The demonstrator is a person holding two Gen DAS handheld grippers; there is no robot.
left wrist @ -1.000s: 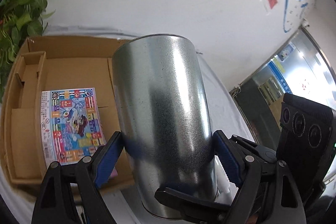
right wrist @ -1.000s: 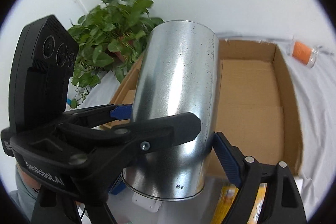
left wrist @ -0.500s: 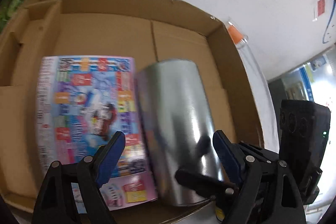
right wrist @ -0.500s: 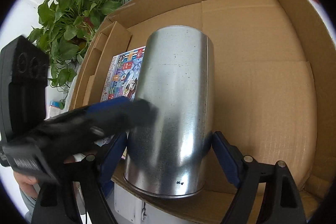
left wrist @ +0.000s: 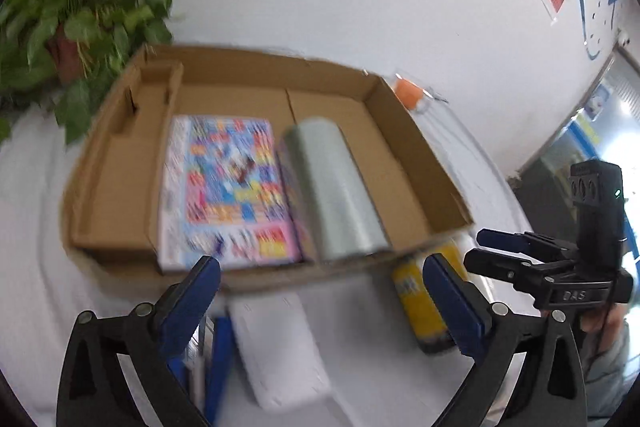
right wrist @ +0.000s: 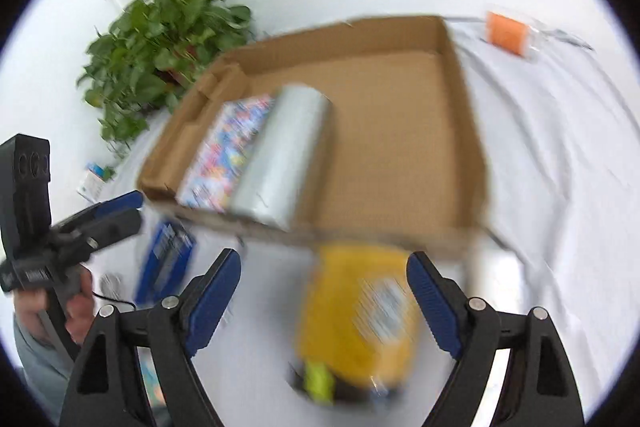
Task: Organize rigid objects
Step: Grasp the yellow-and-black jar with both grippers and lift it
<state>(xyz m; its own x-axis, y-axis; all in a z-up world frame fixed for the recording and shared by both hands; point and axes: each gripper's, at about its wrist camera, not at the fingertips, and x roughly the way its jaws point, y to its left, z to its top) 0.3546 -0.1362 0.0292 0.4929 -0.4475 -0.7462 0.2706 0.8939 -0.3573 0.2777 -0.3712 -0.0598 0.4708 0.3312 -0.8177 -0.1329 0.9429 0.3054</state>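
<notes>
Metal cylinder (left wrist: 332, 191) lies in the cardboard box (left wrist: 416, 163); left tongs (left wrist: 320, 301) just widened, right tongs (right wrist: 324, 291) spread, both empty.

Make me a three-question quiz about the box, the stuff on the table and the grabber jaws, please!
1. Where is the silver cylinder?
A. lying in the cardboard box beside the colourful book
B. standing on the white table
C. in the plant pot

2. What colour is the can in front of the box?
A. red
B. yellow
C. green

3. How do the right gripper's jaws stand?
A. shut on the cylinder
B. shut on the book
C. open, gripping nothing

Answers: 1 A, it lies on its side against the book; 2 B, its label is yellow; 3 C, neither pad touches the can seen between them.
</notes>
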